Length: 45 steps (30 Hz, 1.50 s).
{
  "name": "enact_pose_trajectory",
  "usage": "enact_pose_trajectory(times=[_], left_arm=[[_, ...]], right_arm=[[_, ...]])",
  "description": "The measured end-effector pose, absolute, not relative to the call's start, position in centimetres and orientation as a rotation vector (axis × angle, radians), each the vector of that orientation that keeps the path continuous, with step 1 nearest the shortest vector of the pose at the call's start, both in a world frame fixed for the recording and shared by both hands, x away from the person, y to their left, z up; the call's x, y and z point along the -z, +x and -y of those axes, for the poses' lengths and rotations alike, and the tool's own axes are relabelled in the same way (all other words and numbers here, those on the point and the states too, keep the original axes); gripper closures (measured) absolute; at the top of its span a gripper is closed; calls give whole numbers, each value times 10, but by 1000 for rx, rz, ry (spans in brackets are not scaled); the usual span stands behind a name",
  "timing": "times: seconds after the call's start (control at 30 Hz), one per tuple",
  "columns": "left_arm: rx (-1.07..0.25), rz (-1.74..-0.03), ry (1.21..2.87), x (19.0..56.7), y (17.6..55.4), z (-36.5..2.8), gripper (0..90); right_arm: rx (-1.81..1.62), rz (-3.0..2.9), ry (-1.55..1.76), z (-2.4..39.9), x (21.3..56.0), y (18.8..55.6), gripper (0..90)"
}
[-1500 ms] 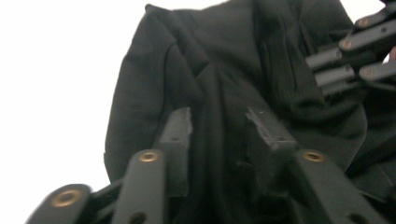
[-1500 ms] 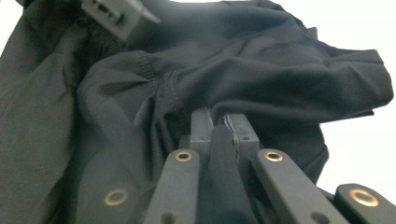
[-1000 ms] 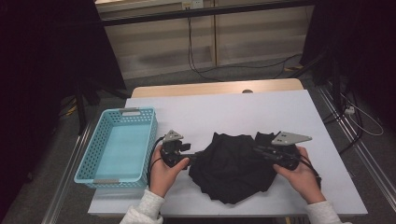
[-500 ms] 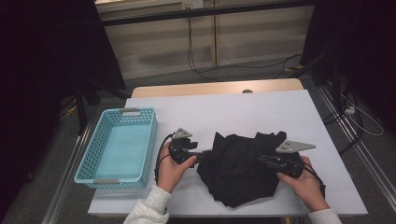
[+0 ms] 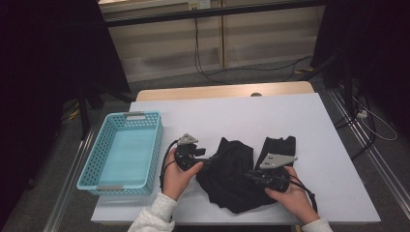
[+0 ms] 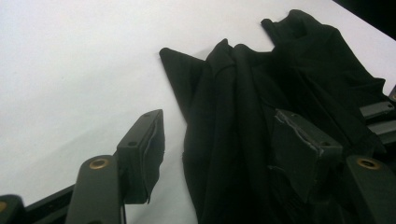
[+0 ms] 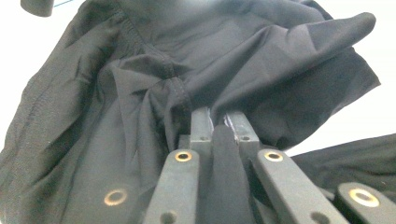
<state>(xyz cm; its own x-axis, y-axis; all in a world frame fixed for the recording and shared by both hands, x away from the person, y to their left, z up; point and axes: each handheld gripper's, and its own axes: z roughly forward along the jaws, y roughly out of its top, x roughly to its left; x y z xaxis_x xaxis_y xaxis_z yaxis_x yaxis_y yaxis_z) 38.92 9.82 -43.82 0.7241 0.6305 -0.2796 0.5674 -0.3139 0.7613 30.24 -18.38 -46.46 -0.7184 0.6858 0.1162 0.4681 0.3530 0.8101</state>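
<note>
Your right gripper (image 7: 218, 122) is clamped on a fold of the black garment (image 5: 237, 179), bunched at six o'clock on the table (image 5: 319, 121). Your left gripper (image 6: 224, 144) stands apart around its edge. It's soft, light and floppy; pinch a seam.

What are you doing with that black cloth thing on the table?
A person is working a crumpled black garment on the white table with a gripper in each hand. The right gripper is pinched shut on a fold of the fabric. The left gripper has its jaws open around the garment's edge, not squeezing it. A light blue basket sits to the left with nothing in it.
</note>
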Motion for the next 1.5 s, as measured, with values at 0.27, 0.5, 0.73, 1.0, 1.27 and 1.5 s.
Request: enact_pose_trajectory(times=[0.27, 0.5, 0.73, 1.0, 1.27, 1.5], left_arm=[[-29, -899, 2013, 441, 389, -96, 434], [-55, -915, 1999, 437, 389, -104, 365], [-95, -921, 1997, 428, 388, -109, 296], [-102, -933, 2005, 429, 388, -111, 270], [-98, -933, 2012, 429, 388, -110, 241], [-108, -947, 2005, 428, 387, -112, 230]], right_arm=[[-1293, -2372, 1009, 173, 463, 302, 826], [-1231, -2272, 1056, 207, 442, 310, 836], [-1203, -2116, 1212, 259, 433, 315, 842], [-1045, -2025, 1301, 279, 433, 319, 705], [-1049, -1994, 1259, 248, 414, 328, 492], [-1048, -2083, 1262, 204, 427, 350, 375]])
